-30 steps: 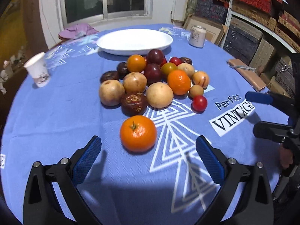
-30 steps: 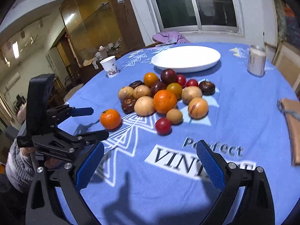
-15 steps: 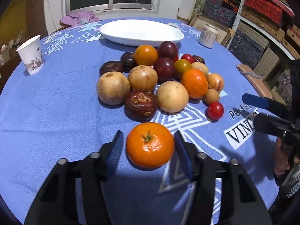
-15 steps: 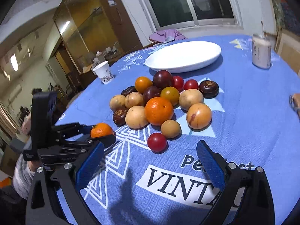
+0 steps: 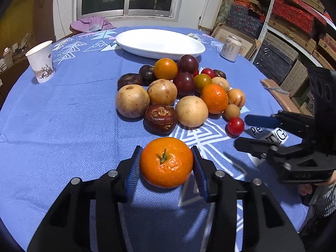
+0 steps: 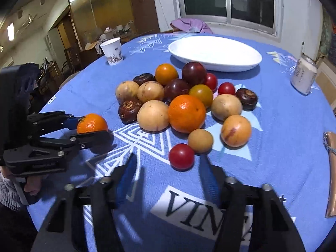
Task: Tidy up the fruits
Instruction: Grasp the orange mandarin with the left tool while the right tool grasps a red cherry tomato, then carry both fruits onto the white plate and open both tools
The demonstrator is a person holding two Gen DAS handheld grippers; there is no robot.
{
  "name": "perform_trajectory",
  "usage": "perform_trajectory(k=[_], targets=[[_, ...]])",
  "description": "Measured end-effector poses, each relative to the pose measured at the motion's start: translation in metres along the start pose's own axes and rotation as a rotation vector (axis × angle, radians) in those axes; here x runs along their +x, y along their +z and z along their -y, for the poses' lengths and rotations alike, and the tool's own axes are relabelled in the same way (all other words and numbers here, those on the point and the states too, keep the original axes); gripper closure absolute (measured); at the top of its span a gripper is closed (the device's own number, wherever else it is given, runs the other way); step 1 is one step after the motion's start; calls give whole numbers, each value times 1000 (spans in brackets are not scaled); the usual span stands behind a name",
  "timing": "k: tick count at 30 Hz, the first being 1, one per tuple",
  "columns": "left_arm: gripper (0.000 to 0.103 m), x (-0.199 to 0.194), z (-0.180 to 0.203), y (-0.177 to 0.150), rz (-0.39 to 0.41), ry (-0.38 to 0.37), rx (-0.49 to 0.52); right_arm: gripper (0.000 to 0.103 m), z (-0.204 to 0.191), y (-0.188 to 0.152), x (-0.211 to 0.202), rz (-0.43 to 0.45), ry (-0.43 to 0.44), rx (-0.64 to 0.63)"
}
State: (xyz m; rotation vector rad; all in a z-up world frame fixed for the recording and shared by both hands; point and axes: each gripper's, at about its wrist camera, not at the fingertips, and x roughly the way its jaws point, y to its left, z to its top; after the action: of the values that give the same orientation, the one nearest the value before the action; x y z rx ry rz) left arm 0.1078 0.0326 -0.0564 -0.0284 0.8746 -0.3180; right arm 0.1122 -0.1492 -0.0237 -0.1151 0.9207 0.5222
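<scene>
The tangerine, low in the frame's centre on the worktop, is clamped between the left tongs. It should be lifted straight and gently. The right tongs are held half open, empty, before the red tomato.

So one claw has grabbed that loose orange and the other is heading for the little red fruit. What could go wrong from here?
The orange is round and the left gripper holds it only by its two sides, so it might slip or roll off when lifted.

The red fruit touches a tan fruit beside the pile; the right gripper, closing around it, may nudge neighbours loose.

The white dish lies beyond the pile, so carrying fruit low could knock into it.
</scene>
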Motion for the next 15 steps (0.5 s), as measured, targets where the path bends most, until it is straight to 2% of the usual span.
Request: perform_trajectory(k=[5, 7, 9, 11, 15], targets=[[57, 2, -2, 0, -10, -5, -6, 52, 2, 3, 7, -4, -31, 3], [57, 4, -2, 0, -20, -8, -9, 69, 1, 2, 7, -2, -45, -3], [57, 9, -4, -1, -39, -11, -17, 76, 6, 2, 8, -3, -43, 6], [57, 11, -5, 0, -43, -17, -25, 76, 13, 2, 8, -1, -9, 37], [57, 10, -5, 0, -39, -14, -24, 77, 15, 1, 5, 12, 5, 49]])
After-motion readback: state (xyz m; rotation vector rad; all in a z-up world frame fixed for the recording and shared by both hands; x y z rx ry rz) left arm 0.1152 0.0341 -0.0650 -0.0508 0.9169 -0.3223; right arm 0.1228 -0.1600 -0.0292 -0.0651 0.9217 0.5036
